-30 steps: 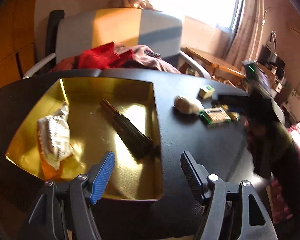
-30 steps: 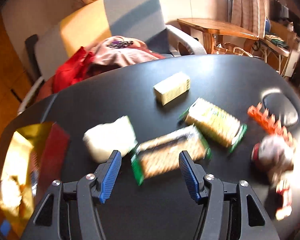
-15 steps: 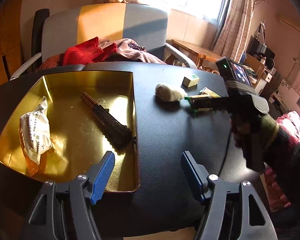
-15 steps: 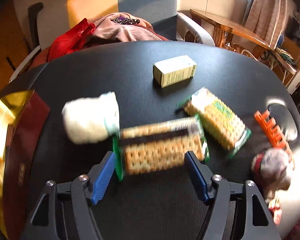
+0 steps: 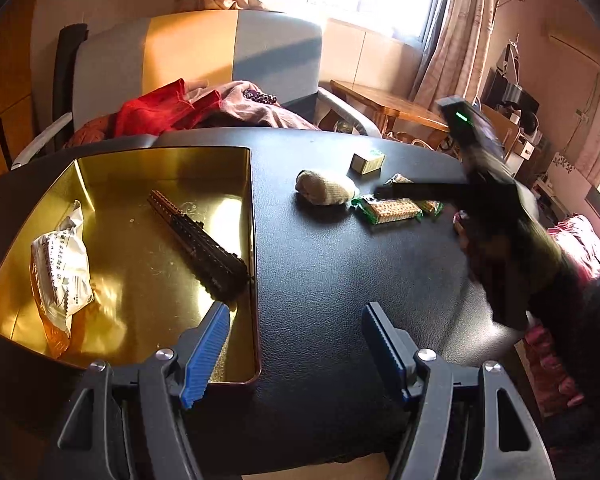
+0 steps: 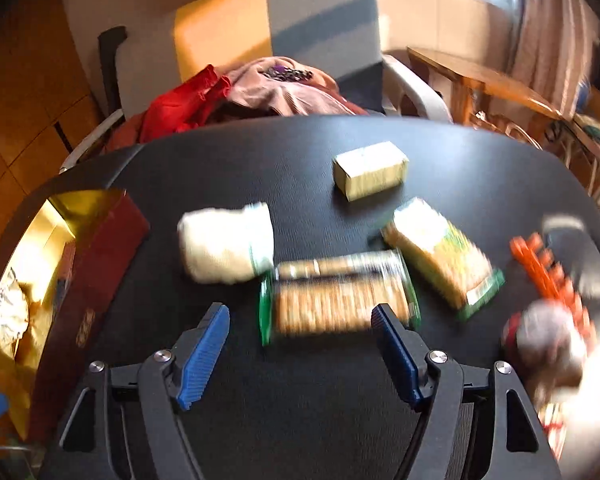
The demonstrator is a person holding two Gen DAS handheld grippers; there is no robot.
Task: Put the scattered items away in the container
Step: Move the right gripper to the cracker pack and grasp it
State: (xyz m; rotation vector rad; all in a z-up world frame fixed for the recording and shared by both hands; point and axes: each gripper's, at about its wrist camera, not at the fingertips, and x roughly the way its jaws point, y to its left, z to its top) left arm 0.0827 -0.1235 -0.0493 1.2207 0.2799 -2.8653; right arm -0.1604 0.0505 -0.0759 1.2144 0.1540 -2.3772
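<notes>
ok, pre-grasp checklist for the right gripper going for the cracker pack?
1. Right gripper open, nothing between the pads: ok.
2. Cracker pack ahead of the jaws and lined up with the gap: ok.
3. Jaws wider than the pack: cannot tell, the margin looks slim.
4. Sock roll clear of the pack: not ok, they look to touch.
5. Tin has bare floor left: ok.
6. Left gripper open and empty, off the route: ok.
</notes>
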